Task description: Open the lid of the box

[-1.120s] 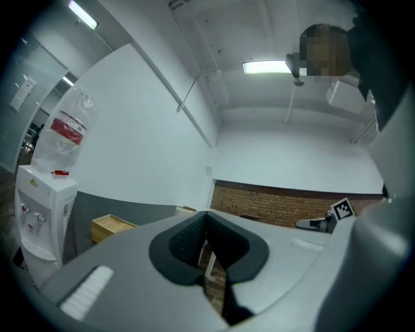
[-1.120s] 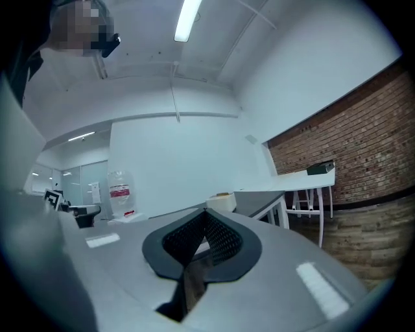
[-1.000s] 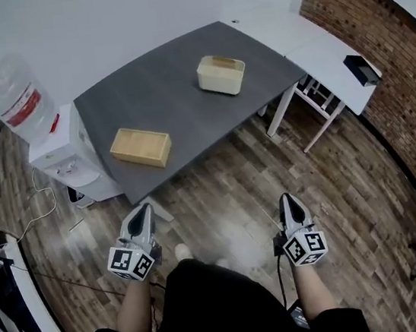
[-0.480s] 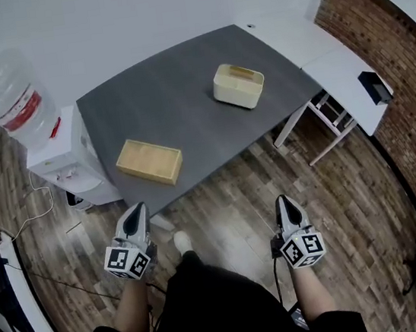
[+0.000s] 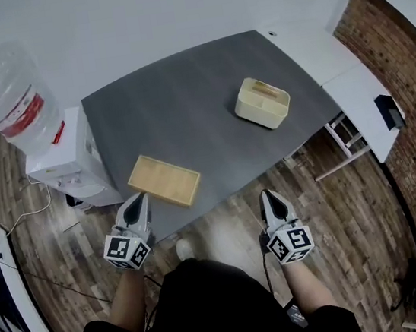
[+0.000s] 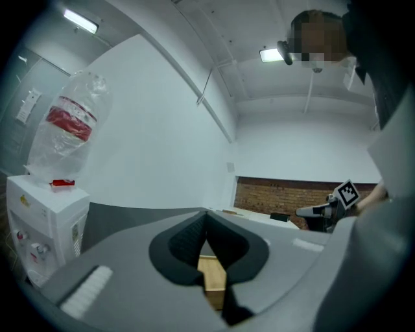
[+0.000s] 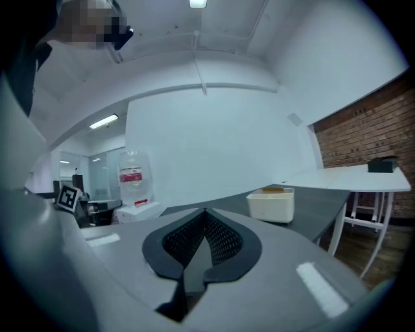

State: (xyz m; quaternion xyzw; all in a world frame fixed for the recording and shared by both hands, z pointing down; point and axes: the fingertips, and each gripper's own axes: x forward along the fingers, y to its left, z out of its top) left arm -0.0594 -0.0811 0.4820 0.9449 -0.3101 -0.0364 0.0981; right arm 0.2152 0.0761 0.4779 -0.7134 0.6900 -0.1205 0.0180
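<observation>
Since a second ago the dark grey table has slid lower and grown larger in the head view, and both tongs have come up to its near edge. The flat wooden box, earlier well ahead of the left tongs, now lies just beyond their tip, at lower centre-left of the frame. The cream box has shifted from upper centre toward right of centre.

The flat wooden box lies near the table's near edge, its long axis running from upper left to lower right. The cream box stands further in, on the right part of the table, with the same slant; a wooden piece shows on its top in the right gripper view.

Both tongs are pressed together with nothing between them: the left tongs point at the wooden box, while the right tongs point over the table's edge.
</observation>
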